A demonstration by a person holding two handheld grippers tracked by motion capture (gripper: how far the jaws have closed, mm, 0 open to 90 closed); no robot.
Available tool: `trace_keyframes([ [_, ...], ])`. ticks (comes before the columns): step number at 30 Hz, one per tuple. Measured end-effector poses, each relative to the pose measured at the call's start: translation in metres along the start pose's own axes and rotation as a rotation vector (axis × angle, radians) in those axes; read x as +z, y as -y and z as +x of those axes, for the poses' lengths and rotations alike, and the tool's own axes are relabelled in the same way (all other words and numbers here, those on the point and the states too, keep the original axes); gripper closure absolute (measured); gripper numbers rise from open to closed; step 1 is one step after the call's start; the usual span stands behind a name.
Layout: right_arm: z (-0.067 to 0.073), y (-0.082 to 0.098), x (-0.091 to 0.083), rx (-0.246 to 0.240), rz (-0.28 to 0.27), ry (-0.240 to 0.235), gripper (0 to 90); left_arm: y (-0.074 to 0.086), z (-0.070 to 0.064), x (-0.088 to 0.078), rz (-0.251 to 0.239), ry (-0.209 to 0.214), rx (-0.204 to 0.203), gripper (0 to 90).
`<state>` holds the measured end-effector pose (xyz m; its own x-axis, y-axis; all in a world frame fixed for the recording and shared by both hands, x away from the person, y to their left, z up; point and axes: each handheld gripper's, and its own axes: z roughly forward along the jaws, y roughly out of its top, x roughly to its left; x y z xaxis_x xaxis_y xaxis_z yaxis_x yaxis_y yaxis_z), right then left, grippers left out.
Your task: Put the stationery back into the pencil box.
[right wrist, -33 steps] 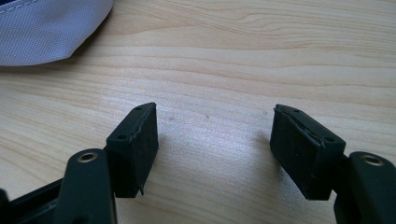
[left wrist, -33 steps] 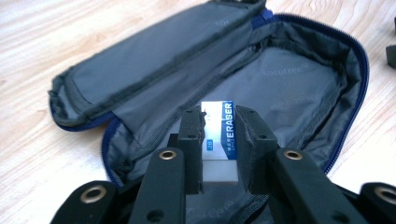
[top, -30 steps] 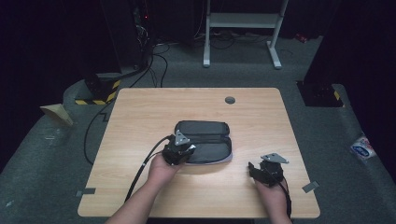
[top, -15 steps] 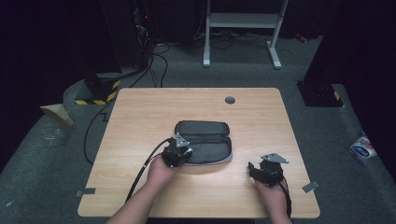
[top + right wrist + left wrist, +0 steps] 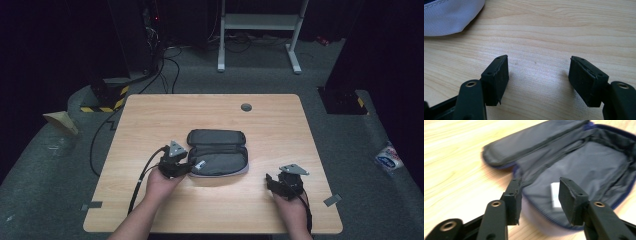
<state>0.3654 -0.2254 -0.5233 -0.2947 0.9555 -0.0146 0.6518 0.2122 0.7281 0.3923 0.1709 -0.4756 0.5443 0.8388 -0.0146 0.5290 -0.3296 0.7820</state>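
Moved: left gripper (image 5: pixel 192 167) drawn back at pouch's left end, jaws just opened, nothing gripped | pouch (image 5: pixel 217 159): dark grey, unzipped, lid folded back, mid-table (image 5: pixel 150 115); white tag (image 5: pixel 555 197) inside, writing unreadable | right gripper (image 5: pixel 272 182): jaws apart, right of pouch

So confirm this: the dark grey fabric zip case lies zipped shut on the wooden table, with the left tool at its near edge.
Not shut: the left gripper view shows the dark grey fabric zip case lying open, lining exposed. The left tool is at its near edge, on the wooden table.

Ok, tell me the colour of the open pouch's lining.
Dark grey; the pouch shows it best in the left gripper view.
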Motion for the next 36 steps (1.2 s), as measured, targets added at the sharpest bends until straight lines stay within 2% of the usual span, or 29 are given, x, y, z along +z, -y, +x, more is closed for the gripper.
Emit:
trace_keyframes([
  [1, 0.000, 0.000, 0.000, 0.000, 0.000, 0.000, 32.1, 0.000, 0.000, 0.000, 0.000, 0.000, 0.000, 50.1],
  [3, 0.000, 0.000, 0.000, 0.000, 0.000, 0.000, 32.1, 0.007, 0.010, -0.005, -0.005, -0.014, -0.023, 48.1],
  [4, 0.000, 0.000, 0.000, 0.000, 0.000, 0.000, 32.1, 0.014, 0.020, -0.010, -0.002, -0.024, -0.040, 44.5],
  [5, 0.000, 0.000, 0.000, 0.000, 0.000, 0.000, 32.1, 0.014, 0.020, -0.010, -0.002, -0.024, -0.040, 42.7],
  [6, 0.000, 0.000, 0.000, 0.002, 0.000, 0.000, 32.0, 0.022, 0.030, -0.014, 0.003, -0.027, -0.062, 40.6],
  [7, 0.000, 0.000, 0.000, 0.002, 0.000, 0.000, 32.1, 0.022, 0.030, -0.014, 0.003, -0.027, -0.062, 39.5],
  [10, 0.000, 0.000, 0.000, -0.001, -0.001, 0.001, 32.0, 0.041, 0.053, -0.020, 0.025, -0.049, -0.093, 33.7],
  [11, 0.000, 0.000, 0.000, -0.001, -0.001, 0.001, 32.0, 0.041, 0.053, -0.020, 0.025, -0.049, -0.093, 31.0],
  [12, 0.000, 0.000, 0.000, -0.002, -0.001, 0.001, 32.0, 0.052, 0.064, -0.022, 0.052, -0.070, -0.096, 27.6],
  [13, 0.000, 0.000, 0.000, -0.001, -0.001, 0.001, 32.0, 0.052, 0.064, -0.022, 0.052, -0.070, -0.096, 24.4],
  [14, 0.000, 0.000, 0.000, -0.001, -0.001, 0.002, 32.0, 0.063, 0.074, -0.025, 0.081, -0.086, -0.100, 22.7],
  [15, 0.000, 0.000, 0.000, 0.000, 0.000, 0.003, 32.0, 0.063, 0.074, -0.025, 0.081, -0.086, -0.100, 21.2],
  [16, 0.000, 0.000, 0.000, 0.001, -0.001, 0.003, 32.0, 0.075, 0.083, -0.029, 0.105, -0.083, -0.125, 19.6],
  [18, 0.000, 0.000, 0.000, 0.001, -0.001, 0.005, 31.9, 0.085, 0.091, -0.034, 0.121, -0.096, -0.131, 16.9],
  [21, 0.000, 0.000, 0.000, 0.002, -0.001, 0.007, 31.9, 0.093, 0.095, -0.041, 0.116, -0.122, -0.121, 13.1],
  [22, 0.000, 0.000, 0.000, 0.003, -0.002, 0.007, 31.9, 0.100, 0.097, -0.046, 0.120, -0.151, -0.107, 10.0],
  [23, 0.000, 0.000, 0.000, 0.003, -0.002, 0.008, 31.9, 0.104, 0.097, -0.047, 0.118, -0.155, -0.114, 5.5],
  [25, 0.000, 0.000, 0.000, 0.003, -0.002, 0.007, 31.9, 0.106, 0.098, -0.049, 0.117, -0.161, -0.114, 2.2],
  [26, 0.000, 0.000, 0.000, 0.003, -0.002, 0.008, 31.9, 0.110, 0.096, -0.051, 0.101, -0.176, -0.125, 2.2],
  [31, 0.000, 0.000, 0.000, 0.010, -0.002, 0.011, 32.2, 0.112, 0.091, -0.054, 0.092, -0.201, -0.151, 5.7],
  [36, 0.000, 0.000, 0.000, 0.013, -0.001, 0.016, 32.5, 0.112, 0.091, -0.056, 0.086, -0.201, -0.147, 8.3],
])
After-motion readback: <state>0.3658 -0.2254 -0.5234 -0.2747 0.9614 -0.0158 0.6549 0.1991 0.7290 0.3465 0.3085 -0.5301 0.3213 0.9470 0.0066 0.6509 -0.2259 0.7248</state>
